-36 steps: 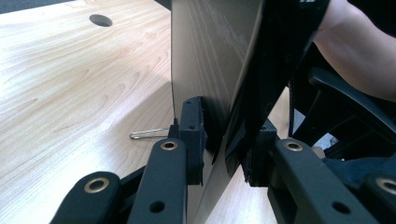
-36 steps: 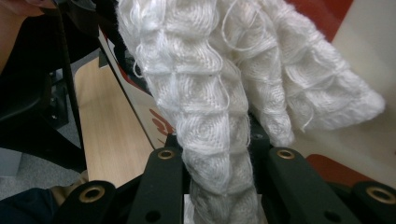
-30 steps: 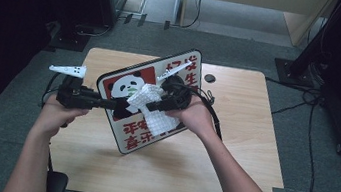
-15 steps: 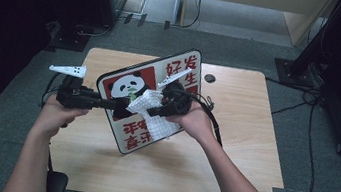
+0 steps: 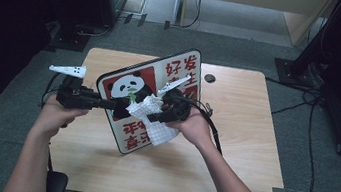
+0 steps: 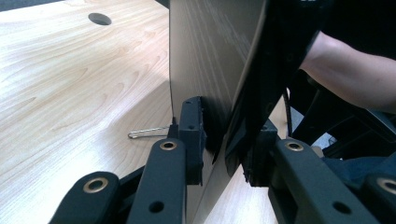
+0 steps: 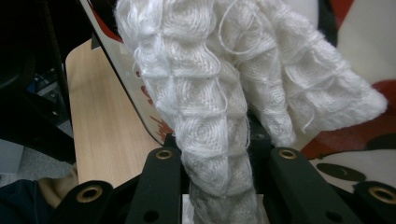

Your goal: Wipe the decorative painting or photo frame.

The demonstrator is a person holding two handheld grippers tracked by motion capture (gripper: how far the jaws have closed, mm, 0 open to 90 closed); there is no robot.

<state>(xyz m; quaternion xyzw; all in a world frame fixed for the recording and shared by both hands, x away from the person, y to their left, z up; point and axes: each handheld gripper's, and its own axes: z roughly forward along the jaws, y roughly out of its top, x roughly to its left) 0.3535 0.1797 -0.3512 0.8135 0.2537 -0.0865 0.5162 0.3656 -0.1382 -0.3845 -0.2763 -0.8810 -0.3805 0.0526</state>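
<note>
A panda sign board, red and white with red characters, is held tilted above the wooden table. My left gripper is shut on the board's left edge. In the left gripper view the board's plain back stands between the two pads of that gripper, which press on it. My right gripper is shut on a white waffle cloth that lies against the board's printed face. In the right gripper view the cloth bulges out from the right gripper, with the board right behind it.
The table has a round cable hole near its far edge. A thin bent wire lies on the wood just under the board. Black cables trail from the right gripper. Dark equipment and cables stand on the floor around the table.
My right gripper has moved down the board's face with the cloth, from beside the panda toward the lower characters. The left gripper and the board have stayed put.
</note>
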